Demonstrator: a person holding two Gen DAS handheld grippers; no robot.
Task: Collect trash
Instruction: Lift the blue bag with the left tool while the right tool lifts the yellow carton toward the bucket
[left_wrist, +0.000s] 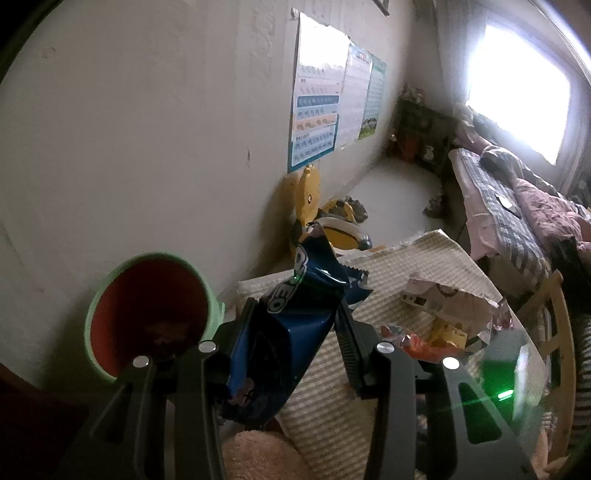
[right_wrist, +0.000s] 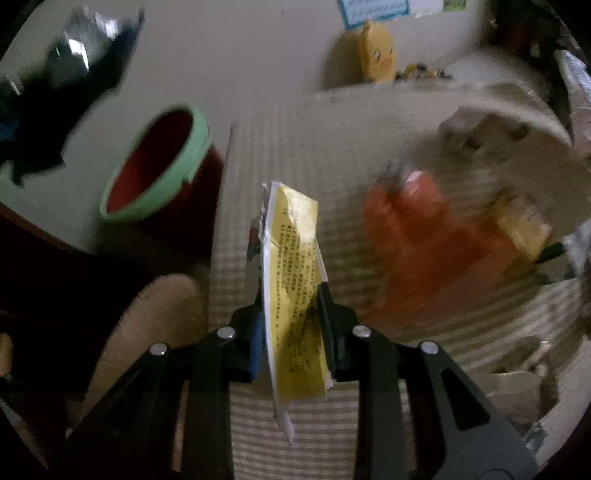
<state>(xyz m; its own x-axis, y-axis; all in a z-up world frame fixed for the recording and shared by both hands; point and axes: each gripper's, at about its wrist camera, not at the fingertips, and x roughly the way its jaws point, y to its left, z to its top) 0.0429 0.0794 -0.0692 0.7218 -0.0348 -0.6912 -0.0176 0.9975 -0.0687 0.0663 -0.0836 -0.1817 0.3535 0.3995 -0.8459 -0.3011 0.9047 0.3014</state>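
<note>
Right gripper pinching a yellow printed wrapper between nearly shut jaws, hanging above the striped tabletop. Left gripper clamping a blue Oreo packet at a narrow opening, lifted near the green-rimmed red bin. Still lying on the tabletop: an orange wrapper (blurred) and a torn white bag. Probably carrying both catches to the bin next; centring each over the rim before letting go, keeping grips firm meanwhile.
</note>
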